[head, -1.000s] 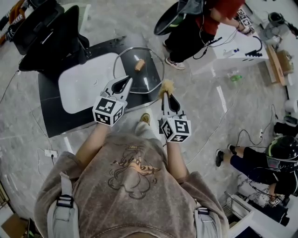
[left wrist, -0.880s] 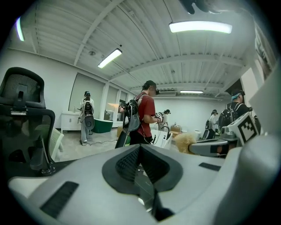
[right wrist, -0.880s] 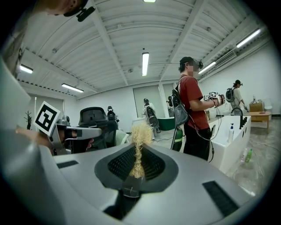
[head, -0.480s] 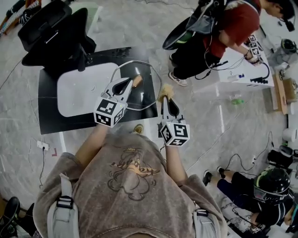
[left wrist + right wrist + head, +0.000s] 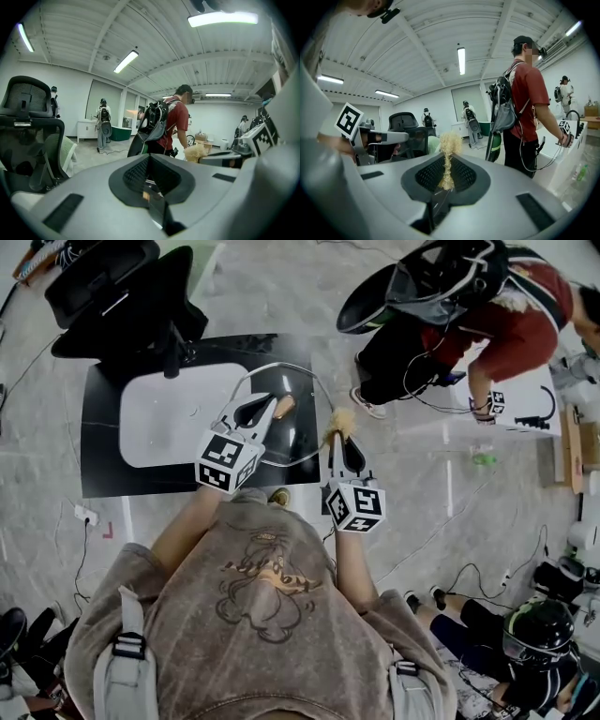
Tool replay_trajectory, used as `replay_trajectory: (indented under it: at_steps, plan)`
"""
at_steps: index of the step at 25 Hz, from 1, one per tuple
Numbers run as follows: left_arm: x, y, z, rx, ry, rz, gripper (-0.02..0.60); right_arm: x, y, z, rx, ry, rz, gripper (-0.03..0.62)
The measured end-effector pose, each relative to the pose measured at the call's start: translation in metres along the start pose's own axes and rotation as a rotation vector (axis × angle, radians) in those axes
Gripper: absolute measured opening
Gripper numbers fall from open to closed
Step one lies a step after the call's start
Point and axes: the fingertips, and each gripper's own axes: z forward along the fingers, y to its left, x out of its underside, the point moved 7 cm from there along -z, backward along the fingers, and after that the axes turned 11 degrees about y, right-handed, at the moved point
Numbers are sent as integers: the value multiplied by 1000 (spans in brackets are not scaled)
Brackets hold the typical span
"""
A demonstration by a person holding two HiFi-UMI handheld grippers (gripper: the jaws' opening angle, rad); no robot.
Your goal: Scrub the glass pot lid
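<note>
The glass pot lid (image 5: 302, 390) with its wooden knob (image 5: 284, 407) hangs above the right end of the sink counter. My left gripper (image 5: 270, 406) is shut on the lid's near rim. In the left gripper view only a thin strip of the lid (image 5: 153, 200) shows between the closed pads. My right gripper (image 5: 336, 433) is shut on a tan fibrous scrubber (image 5: 337, 417), just right of the lid. The scrubber (image 5: 448, 140) sticks up past the right gripper (image 5: 447, 159); whether it touches the glass I cannot tell.
A white basin (image 5: 169, 418) sits in a black counter (image 5: 103, 470) under the lid. A black office chair (image 5: 131, 310) stands behind it. A person in a red shirt with a backpack (image 5: 450, 306) bends at a white table on the right. Cables lie on the floor.
Both grippers have swung across together with lid and scrubber. The knob now lies close beside the left jaw tips. The person in red has moved to the right.
</note>
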Motion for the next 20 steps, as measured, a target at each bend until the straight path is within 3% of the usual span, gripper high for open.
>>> replay_trajectory:
  at_steps: [6,10,13,14,20]
  plan:
    - [-1,7,8,50,7,13,41,-1,0,13,10,-2,22,41]
    - [-3,11,18,73,6,8,155,-5,-1,20,13,-4,18,41]
    - [-6,15,23,65,-36,-20,298,-5,-3,23,22,-2,18,41]
    - [-7,16,25,65,-41,-26,316,-5,-4,24,26,-3,19,41]
    - [-8,19,36,73,-1,-10,327,-7,-9,24,47,-9,32,41]
